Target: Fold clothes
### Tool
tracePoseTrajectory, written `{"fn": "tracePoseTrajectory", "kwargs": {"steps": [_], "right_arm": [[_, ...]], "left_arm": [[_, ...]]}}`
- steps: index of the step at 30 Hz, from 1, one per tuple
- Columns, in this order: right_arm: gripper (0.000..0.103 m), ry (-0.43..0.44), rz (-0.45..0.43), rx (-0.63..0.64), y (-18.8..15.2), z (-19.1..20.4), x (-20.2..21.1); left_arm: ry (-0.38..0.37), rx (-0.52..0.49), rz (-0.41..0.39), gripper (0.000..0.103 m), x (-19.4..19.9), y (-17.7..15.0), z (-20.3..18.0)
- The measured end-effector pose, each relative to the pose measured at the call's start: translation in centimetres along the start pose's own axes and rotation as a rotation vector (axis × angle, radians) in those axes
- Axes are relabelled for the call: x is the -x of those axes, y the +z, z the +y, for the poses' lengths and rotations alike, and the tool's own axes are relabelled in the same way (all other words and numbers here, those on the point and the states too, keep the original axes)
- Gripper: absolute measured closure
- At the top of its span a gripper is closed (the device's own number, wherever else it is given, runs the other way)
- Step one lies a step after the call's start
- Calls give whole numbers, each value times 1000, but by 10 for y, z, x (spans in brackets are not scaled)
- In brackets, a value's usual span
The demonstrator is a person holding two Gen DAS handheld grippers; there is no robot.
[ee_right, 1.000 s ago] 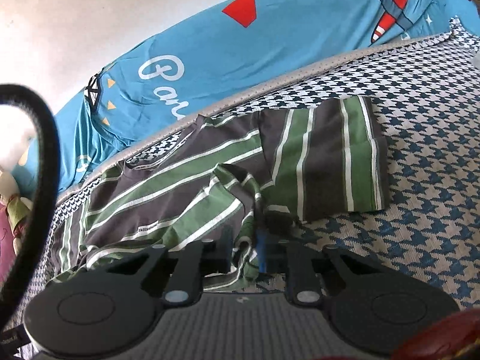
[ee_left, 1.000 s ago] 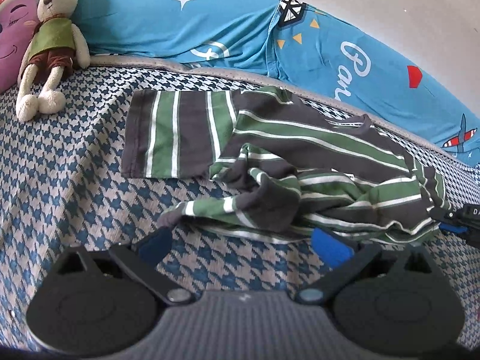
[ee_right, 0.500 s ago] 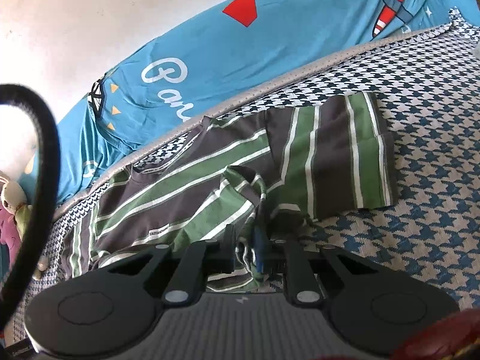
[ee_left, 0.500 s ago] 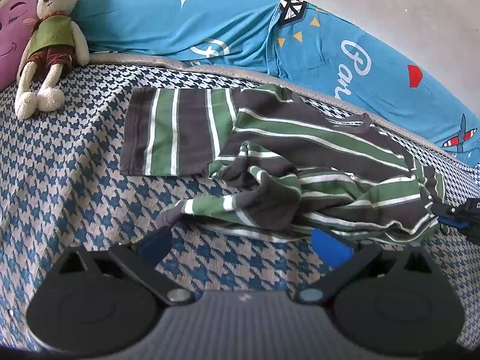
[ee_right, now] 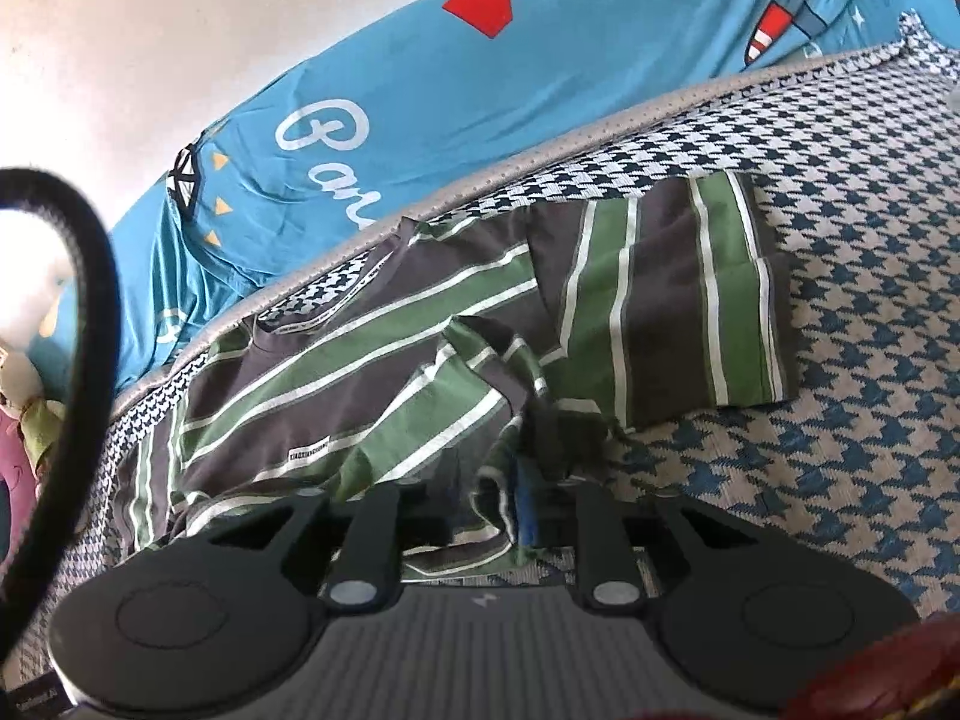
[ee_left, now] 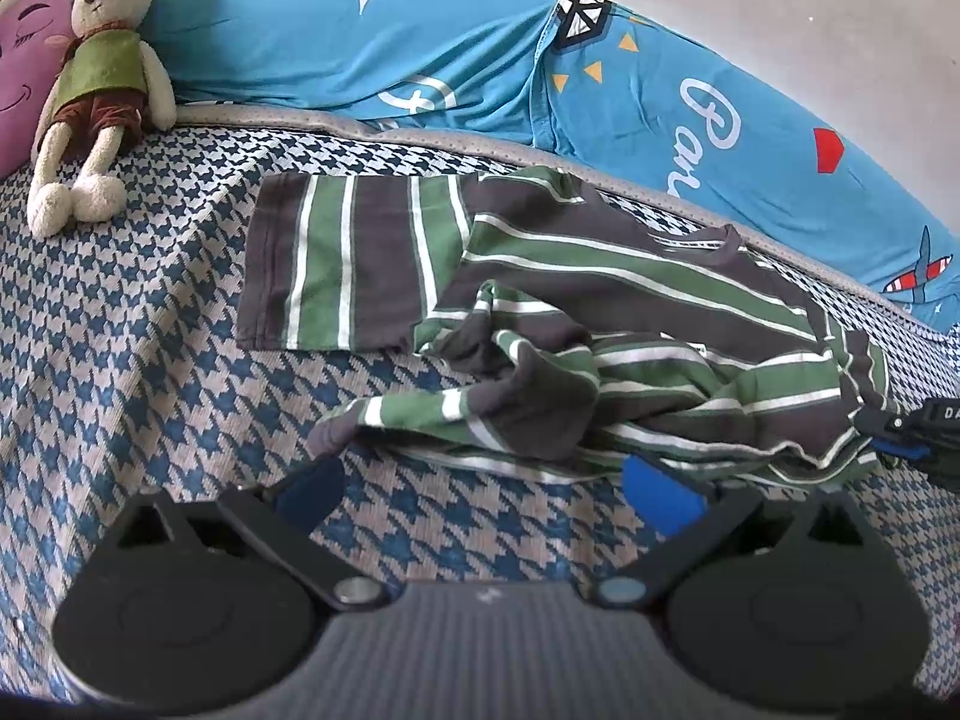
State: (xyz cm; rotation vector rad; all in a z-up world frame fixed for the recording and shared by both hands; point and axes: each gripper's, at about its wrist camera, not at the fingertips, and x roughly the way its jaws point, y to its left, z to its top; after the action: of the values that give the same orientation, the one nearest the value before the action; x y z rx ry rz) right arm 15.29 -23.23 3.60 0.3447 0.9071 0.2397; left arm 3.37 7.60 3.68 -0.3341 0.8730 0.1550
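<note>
A striped T-shirt [ee_left: 600, 306] in dark grey, green and white lies crumpled on the houndstooth bed cover [ee_left: 132, 360]. One sleeve is spread flat at the left, the lower body is bunched toward me. My left gripper [ee_left: 480, 486] stands open just short of the bunched hem, nothing between its blue pads. In the right wrist view the same T-shirt [ee_right: 384, 372] fills the middle, and my right gripper [ee_right: 522, 504] is shut on a fold of its hem. That right gripper [ee_left: 900, 438] also shows at the shirt's right edge in the left wrist view.
A blue printed pillow roll [ee_left: 480, 72] runs along the wall at the back. A plush rabbit [ee_left: 96, 90] and a pink cushion [ee_left: 24, 60] sit at the far left corner. A black cable [ee_right: 90, 300] loops across the left of the right wrist view.
The right gripper has kept its hold and shifted slightly, the shirt drifting a little in its view. The left gripper has stayed open, its view lowering slightly.
</note>
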Motion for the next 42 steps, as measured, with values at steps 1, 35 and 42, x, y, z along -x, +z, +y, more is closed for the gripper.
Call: {"fn": "tracePoseTrajectory", "kwargs": {"steps": [1,35,42], "right_arm": [[77,-1,3,1,0,0,-1],[95,-14,-242,39,-44,-6,104],[95,-100,-245,-19,-65,-29,127]], "left_arm": [[0,1,0,0,0,0,0],[102,116,-26,0,2,-28,34],[103,129,-25,0,16,-49,39]]}}
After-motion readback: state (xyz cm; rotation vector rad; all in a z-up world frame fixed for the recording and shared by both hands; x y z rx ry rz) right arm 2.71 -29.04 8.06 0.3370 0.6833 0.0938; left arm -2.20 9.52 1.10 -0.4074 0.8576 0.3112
